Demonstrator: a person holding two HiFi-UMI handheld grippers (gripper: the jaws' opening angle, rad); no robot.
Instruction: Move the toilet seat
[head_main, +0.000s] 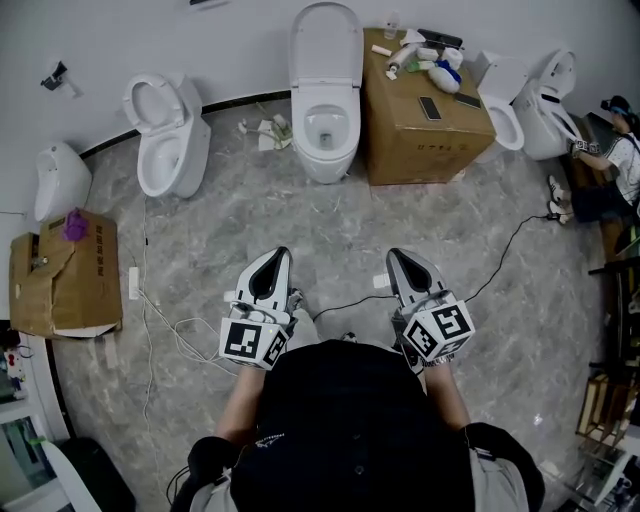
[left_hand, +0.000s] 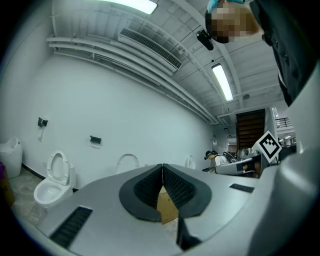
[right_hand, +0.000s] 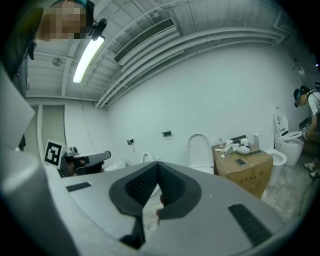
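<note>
1. Two claws, both clenched on nothing: left gripper (head_main: 276, 256) and right gripper (head_main: 400, 256), held low and side by side just in front of the body, aimed forward across the floor (head_main: 330, 220).
2. Same reading from each gripper view: ribbed pads (left_hand: 147, 189) pressed together along the centre seam, with only distant background showing below them.
3. Straight ahead and well apart from both tips: middle toilet (head_main: 325, 160) against the far wall, lid (head_main: 325, 35) raised, seat (head_main: 306, 118) apparently lying flat on the bowl rim, though too small to be sure.
4. Long axis of that bowl running directly toward the body: hinge end at the wall, front lip nearest the claws.
5. Roughly equal reach for both hands, with the bowl on the line between the two tips.
6. Crowded on the right by a cardboard box (head_main: 425, 135) standing just beside the bowl, so probably a freer approach for the left gripper.
7. Also present: left toilet (head_main: 165, 140) with its ring up, off toward the left gripper, and right toilet (head_main: 535, 105) beyond the box. Cannot tell for certain which one is meant; judged to be the middle one, lying dead ahead.
8. Needed next, by this judgement: close the gap forward, and open the jaws before reaching the front lip of the seat.
</note>
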